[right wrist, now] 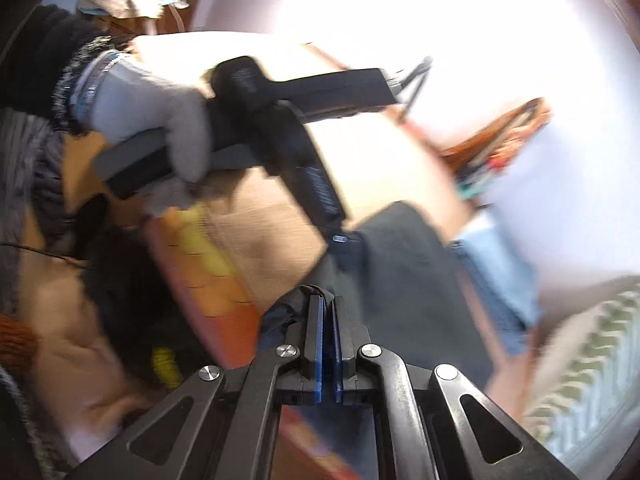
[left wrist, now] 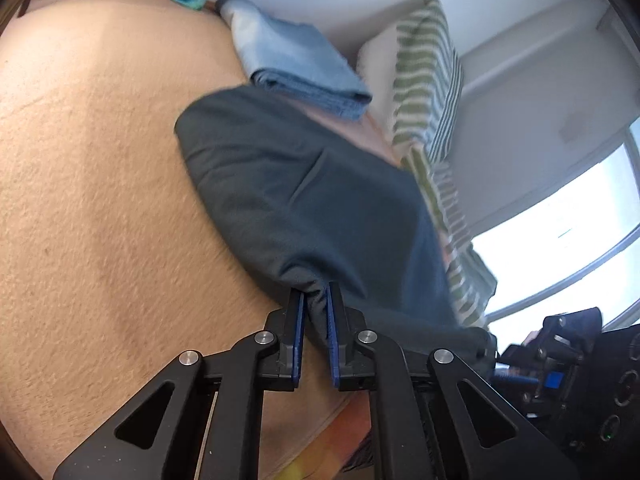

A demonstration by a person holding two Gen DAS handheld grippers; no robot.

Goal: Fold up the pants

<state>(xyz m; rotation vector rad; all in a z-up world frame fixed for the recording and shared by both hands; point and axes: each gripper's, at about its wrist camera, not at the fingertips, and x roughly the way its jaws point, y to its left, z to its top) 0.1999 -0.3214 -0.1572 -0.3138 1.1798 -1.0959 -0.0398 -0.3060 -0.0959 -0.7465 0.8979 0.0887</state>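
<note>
The dark pants [left wrist: 304, 200] lie on the tan bed cover [left wrist: 100, 200], their far end just short of a folded blue garment [left wrist: 296, 68], with a striped pillow [left wrist: 424, 92] to the right. Step in hand, as judged: both near corners are gripped, ready for a fold. The next move calls for lifting both corners together and carrying them toward the far end, keeping the edge taut and level.

The left gripper [left wrist: 316, 300] angles downward, its blue pads pinching a bunched fold of the near edge. The right gripper [right wrist: 329, 312] also angles down, jaws pressed together on dark cloth. In the right wrist view a gloved hand [right wrist: 160, 120] holds the left tool.
</note>
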